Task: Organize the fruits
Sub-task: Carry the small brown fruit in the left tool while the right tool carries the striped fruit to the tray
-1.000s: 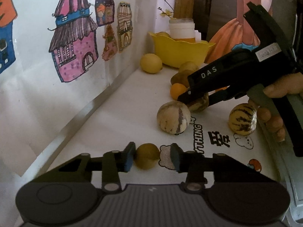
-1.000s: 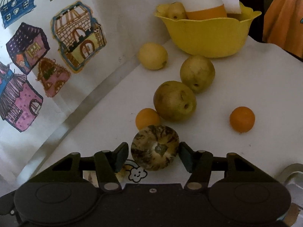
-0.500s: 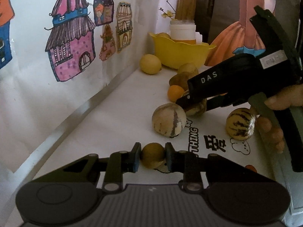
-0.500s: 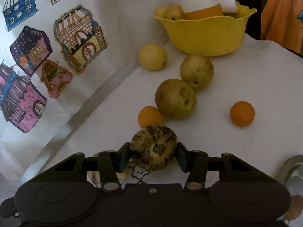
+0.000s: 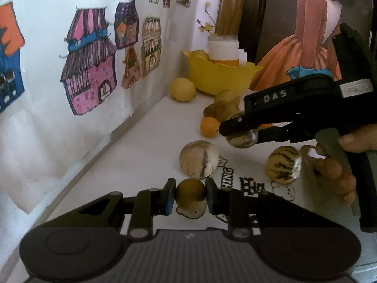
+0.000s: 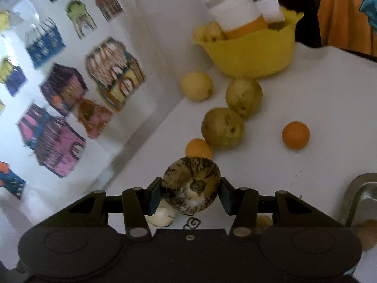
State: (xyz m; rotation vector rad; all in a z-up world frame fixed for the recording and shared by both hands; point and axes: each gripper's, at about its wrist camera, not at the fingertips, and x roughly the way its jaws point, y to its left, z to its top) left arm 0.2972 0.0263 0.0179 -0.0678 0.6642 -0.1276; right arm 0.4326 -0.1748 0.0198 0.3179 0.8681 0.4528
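My left gripper is shut on a small brown-yellow round fruit low over the white table. My right gripper is shut on a dark-streaked round melon, lifted off the table; the left wrist view shows that same streaked melon held in the right gripper, with a hand on its handle. A pale melon with a dark stripe and a tiger-striped melon lie between the two. Farther back are two pears, two oranges, a lemon and a yellow bowl.
The yellow bowl holds a white-and-orange container and small yellow fruit. A wall with house drawings runs along the table's left edge. A metal tray corner shows at the right. A printed mat lies under the near fruit.
Both grippers closed onto their fruit. The right one then rose with the streaked melon and rolled, tilting its view. The left gripper stayed in place.
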